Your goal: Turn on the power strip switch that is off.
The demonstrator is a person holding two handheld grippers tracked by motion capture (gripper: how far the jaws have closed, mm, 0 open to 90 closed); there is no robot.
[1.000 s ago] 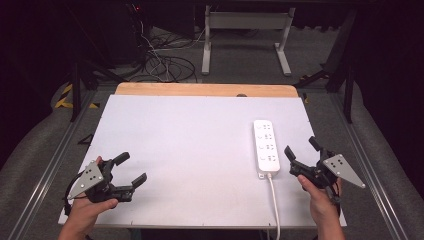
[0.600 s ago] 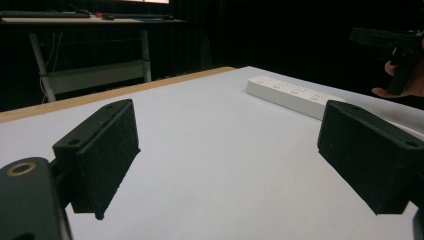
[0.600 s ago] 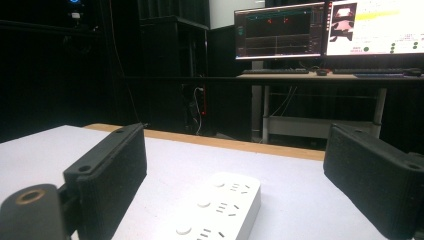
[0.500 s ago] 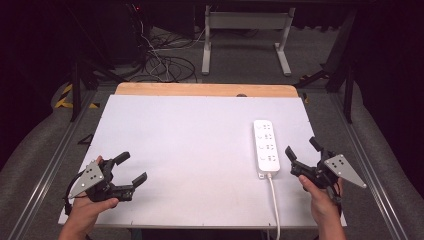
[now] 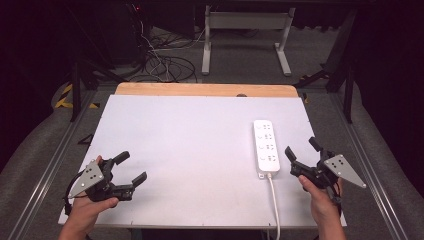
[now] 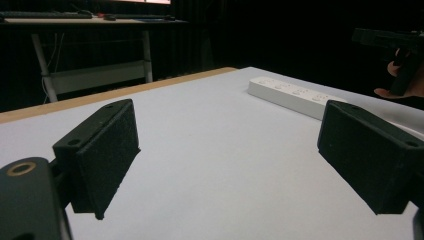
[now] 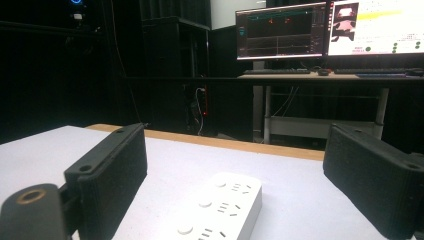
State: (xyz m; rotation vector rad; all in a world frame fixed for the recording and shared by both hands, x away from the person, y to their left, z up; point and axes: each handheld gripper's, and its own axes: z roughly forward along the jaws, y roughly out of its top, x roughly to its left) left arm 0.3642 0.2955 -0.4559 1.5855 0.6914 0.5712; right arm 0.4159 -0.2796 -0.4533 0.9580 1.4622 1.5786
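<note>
The right tool (image 5: 305,152) hovers just above the table (image 5: 200,150) at its near right corner, jaws spread wide and holding nothing. It sits just beside the near end of the white power strip (image 5: 265,148), and in the right gripper view the strip (image 7: 220,210) lies straight ahead between the 2 black jaws — a line-up that reads as the start of a reach for it. The left tool (image 5: 131,169) is well apart from all this, at the near left corner, its jaws likewise apart and empty; it looks parked, out of the way of the other hand.

The power strip lies flat on the right half of the table, lengthwise away from the person, with its white cable (image 5: 273,200) running off the near edge. That cable trails right past the right tool, so a low approach could snag or drag it. Otherwise the white surface is bare between the 2 tools. Beyond the far wooden edge (image 5: 205,89) stand a metal desk frame (image 5: 245,40) and loose floor cables (image 5: 170,65); the right gripper view shows 2 lit monitors (image 7: 330,30) on a desk — none of it in the way.
</note>
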